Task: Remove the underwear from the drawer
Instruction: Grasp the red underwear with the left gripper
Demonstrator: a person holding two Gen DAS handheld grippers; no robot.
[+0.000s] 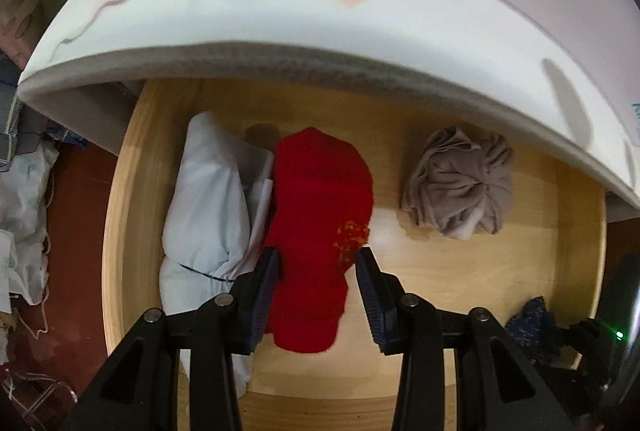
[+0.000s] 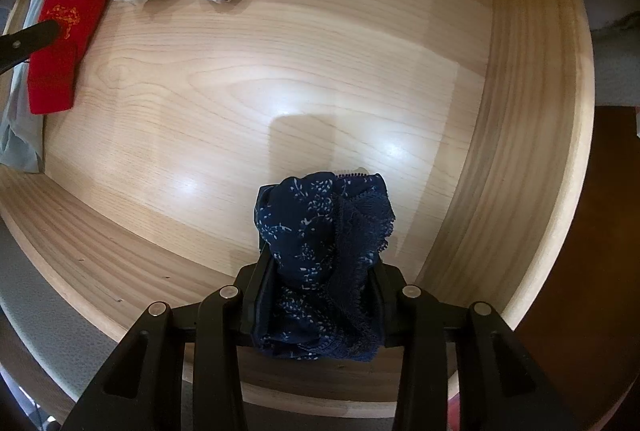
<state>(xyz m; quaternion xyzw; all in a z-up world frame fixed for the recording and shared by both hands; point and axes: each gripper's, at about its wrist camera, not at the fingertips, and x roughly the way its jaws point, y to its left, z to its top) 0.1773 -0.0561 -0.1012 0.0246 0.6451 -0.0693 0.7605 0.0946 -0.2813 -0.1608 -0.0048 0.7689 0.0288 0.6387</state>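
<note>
Inside the pale wooden drawer (image 2: pixel 500 135), pulled out from under a white mattress with pink and grey shapes (image 1: pixel 320 11), four bundles of clothing showed. The right claw (image 2: pixel 320 227) was clamped on a bunched pair of navy blue lace-trimmed underwear with small pale flecks (image 2: pixel 316 255); the fabric filled the gap between the pads and bulged beyond the fingertips, near the drawer's front right corner. Whether the bundle touched the drawer floor could not be told from the wrist view.

Toward the drawer's left side, the left claw (image 1: pixel 318 257) pointed down over a folded bright red garment with an orange printed motif (image 1: pixel 320 199). Its jaws stood at a narrow gap on either side of the red cloth. The left pad sat at the garment's edge and the right pad appeared just clear of it, so whether they pressed it could not be told. From the right wrist view, one black finger (image 2: pixel 36 39) of that claw lay across the red fold.

Against the red garment's left side lay a rolled light blue-white cloth bundle (image 1: pixel 204 207), touching it. Well apart to the right, nearer the back wall, sat a crumpled taupe-grey knotted garment (image 1: pixel 460 179). In the left wrist view the navy underwear appeared at the lower right, beside the dark body of the other claw. Outside the drawer on the left, white plastic bags (image 1: pixel 20 215) lay on a dark red floor (image 1: pixel 76 223).
</note>
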